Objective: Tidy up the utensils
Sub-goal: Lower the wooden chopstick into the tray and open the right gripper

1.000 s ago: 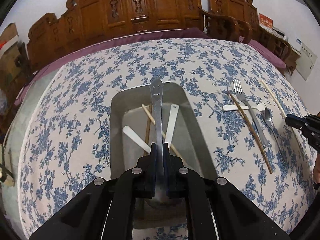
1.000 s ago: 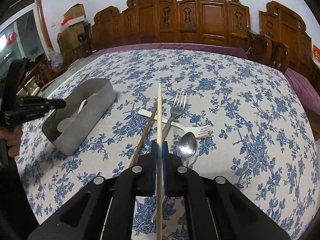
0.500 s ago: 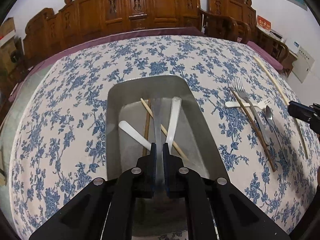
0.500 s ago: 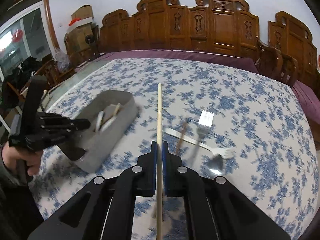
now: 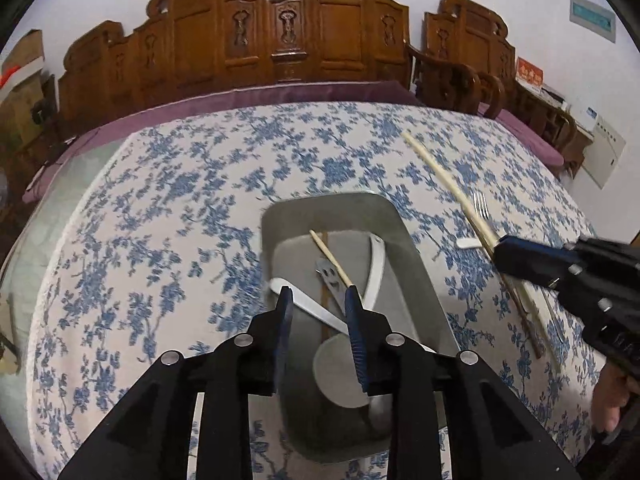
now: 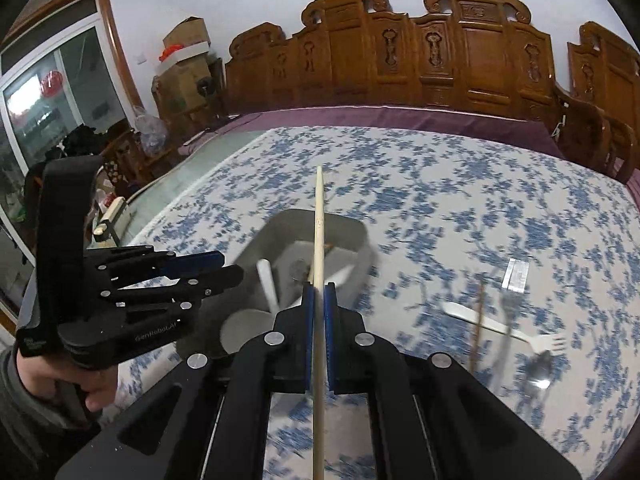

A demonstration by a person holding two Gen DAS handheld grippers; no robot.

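Chopstick (image 6: 319, 216), pale, slender, wooden: judged light, stiff, slippery; right gripper (image 6: 319, 304) clamped it near its lower end. Left gripper (image 5: 318, 300), jaws just opened, empty, over grey metal tray (image 5: 420, 280).

Grippers: two (image 5: 318, 300) (image 6: 319, 300) | gray trays: one (image 5: 400, 224) | pale chopsticks: two, one in tray (image 5: 330, 254), one gripped (image 6: 319, 240) | dark chopsticks: two (image 5: 325, 308) (image 6: 478, 320) | metal forks: one (image 5: 480, 205) | white plastic forks: one (image 6: 520, 334) | metal spoons outside tray: one (image 6: 538, 372)
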